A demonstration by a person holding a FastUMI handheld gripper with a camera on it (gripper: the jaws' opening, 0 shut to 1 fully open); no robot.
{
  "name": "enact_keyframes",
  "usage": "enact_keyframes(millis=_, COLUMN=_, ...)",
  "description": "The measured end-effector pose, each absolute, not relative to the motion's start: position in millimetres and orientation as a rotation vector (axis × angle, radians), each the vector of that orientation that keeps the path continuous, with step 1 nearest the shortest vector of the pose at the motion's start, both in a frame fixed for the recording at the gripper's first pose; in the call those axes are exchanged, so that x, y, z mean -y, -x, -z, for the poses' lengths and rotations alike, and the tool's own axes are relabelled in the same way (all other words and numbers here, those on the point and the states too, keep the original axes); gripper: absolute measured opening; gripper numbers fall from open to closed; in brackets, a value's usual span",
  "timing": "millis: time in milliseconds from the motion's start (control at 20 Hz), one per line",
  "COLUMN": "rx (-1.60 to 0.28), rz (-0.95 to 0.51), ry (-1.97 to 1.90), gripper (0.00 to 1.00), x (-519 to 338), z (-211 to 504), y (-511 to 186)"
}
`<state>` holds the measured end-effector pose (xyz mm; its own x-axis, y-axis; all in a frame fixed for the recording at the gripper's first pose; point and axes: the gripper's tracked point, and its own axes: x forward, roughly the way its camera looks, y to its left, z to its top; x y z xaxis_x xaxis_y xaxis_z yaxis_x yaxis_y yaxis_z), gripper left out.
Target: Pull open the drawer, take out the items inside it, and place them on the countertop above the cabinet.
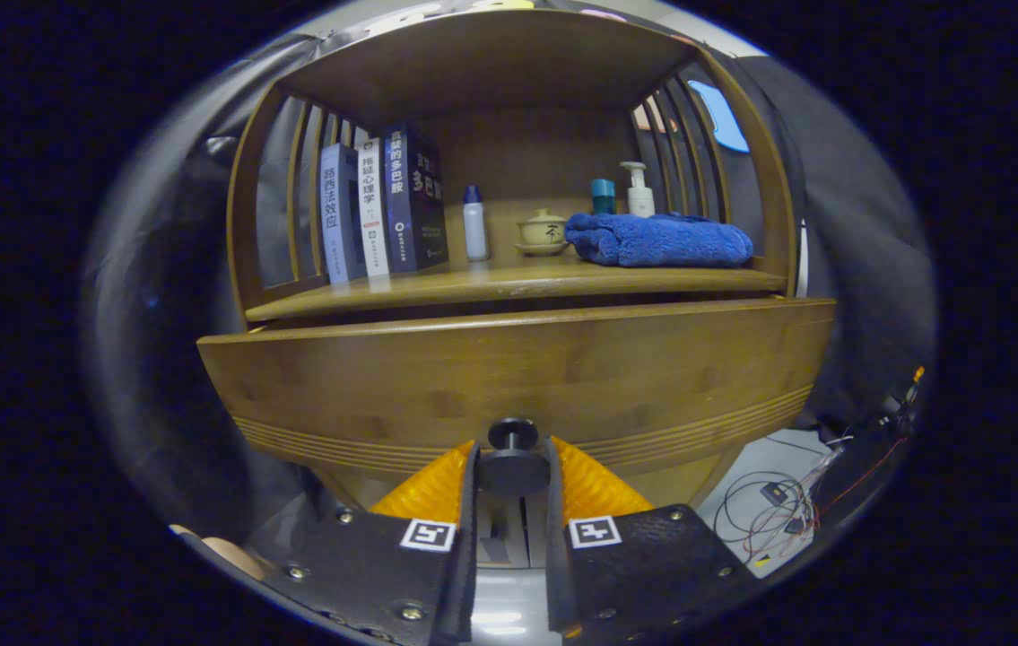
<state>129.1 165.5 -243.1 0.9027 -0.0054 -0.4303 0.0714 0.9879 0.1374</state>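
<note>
My gripper (513, 471) is clamped on the drawer knob (513, 449), both fingers pressing its disc. The drawer front (517, 377) lies dead ahead, below the countertop (509, 283). The knob's stem points straight at me, so the pull should run directly backward.

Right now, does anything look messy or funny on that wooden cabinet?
Nothing stands out. The books stand upright, the blue towel lies folded on the shelf, and the claw grips the drawer knob.
</note>
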Motion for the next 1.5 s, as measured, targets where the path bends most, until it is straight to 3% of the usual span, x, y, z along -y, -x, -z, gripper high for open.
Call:
enact_keyframes(millis=550, rx=-0.525, rz=-0.005, ry=-0.166, gripper=0.32, x=-164.7, z=231.9, y=-37.4)
enact_keyframes(millis=1050, rx=-0.572, rz=-0.035, ry=-0.170, gripper=0.32, x=-171.9, z=237.4, y=-11.1)
enact_keyframes(millis=1250, rx=-0.580, rz=-0.084, ry=-0.161, gripper=0.44, x=-169.8, z=227.9, y=-1.1)
enact_keyframes(millis=1500, rx=-0.464, rz=-0.066, ry=-0.187, gripper=0.44, x=-148.5, z=165.4, y=0.6)
